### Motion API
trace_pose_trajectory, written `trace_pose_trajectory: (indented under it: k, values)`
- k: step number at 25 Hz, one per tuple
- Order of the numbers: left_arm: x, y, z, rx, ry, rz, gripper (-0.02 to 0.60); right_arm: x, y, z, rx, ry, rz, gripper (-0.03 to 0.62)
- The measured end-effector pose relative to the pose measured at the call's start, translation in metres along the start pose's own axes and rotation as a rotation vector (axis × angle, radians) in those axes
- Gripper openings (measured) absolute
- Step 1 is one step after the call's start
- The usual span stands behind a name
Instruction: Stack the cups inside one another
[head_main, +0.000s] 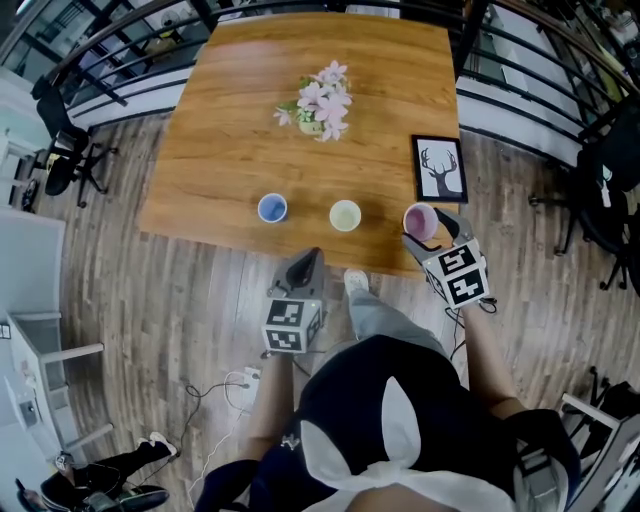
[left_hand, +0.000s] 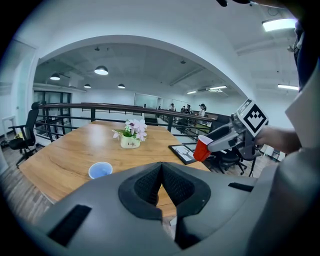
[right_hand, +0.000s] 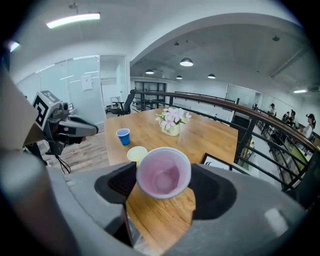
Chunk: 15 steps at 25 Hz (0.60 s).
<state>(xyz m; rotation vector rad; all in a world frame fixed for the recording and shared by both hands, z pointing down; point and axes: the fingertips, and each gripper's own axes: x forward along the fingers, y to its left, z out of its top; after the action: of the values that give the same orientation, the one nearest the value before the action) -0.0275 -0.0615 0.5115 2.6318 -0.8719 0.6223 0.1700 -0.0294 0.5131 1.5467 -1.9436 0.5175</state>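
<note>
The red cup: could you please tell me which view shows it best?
The right gripper view: the red cup sits centred between the jaws, mouth toward the camera. The left gripper view shows its red side, small; the head view shows its mouth from above.

Left hand-held gripper (head_main: 305, 263): held just short of the near edge of the desk (head_main: 230, 150), pointing forward and a little down. Jaws are pressed together with nothing between them. Marker cube faces up. Left forearm (head_main: 268, 400) is bare and reaches forward from the torso.

Right hand-held gripper (head_main: 430, 228): over the desk's near right corner, tilted downward. Jaws stand wide, pads clamped on the sides of a cup (right_hand: 163, 172) whose mouth faces back toward the hand. Right forearm (head_main: 492, 365) is stretched forward. The grippers are well apart.
</note>
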Motion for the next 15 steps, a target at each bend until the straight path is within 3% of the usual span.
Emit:
trace_pose_trajectory:
  k: [15]
  values:
    - [-0.014,0.011,0.001,-0.01,-0.003,0.026,0.017,-0.015,0.008,0.027,-0.034,-0.052,0.013,0.336]
